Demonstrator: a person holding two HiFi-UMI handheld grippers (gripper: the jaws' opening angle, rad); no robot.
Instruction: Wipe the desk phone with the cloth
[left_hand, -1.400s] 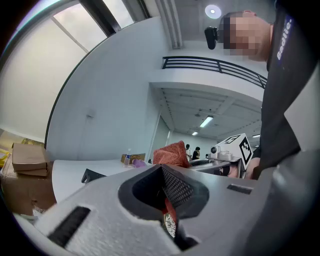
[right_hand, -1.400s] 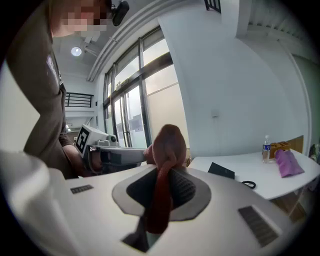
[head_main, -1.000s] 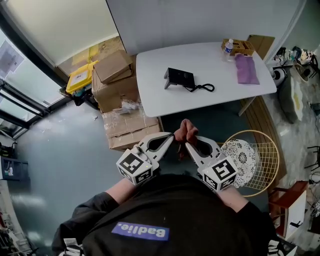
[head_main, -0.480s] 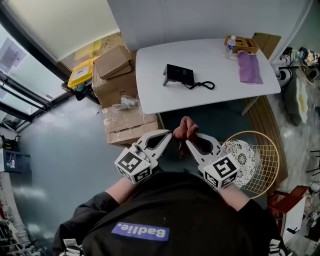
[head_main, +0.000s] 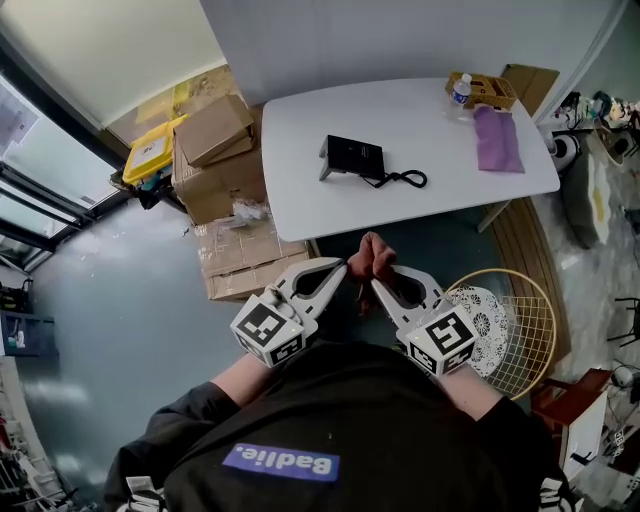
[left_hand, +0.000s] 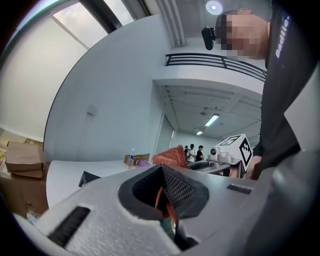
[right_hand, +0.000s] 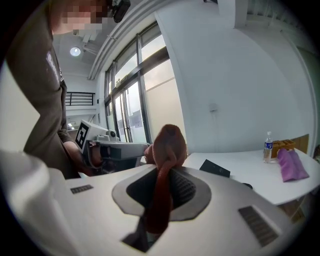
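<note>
The left gripper (head_main: 338, 274) and right gripper (head_main: 380, 284) both clamp one bunched red cloth (head_main: 369, 257), well short of the phone (head_main: 354, 155). An uneven pull could tug it from one grip; a hard wipe might shove the phone or snag its cord (head_main: 405, 178). The table (head_main: 300, 205) is bare around the phone, its near edge close by, with boxes (head_main: 215, 160) left of the phone.

Rust-red cloth (head_main: 370, 258), black phone (head_main: 355, 156), white table (head_main: 300, 140)

Blue patch (head_main: 281, 463) on black shirt (head_main: 350, 410) — reads "Badlie."; nothing else legible.
</note>
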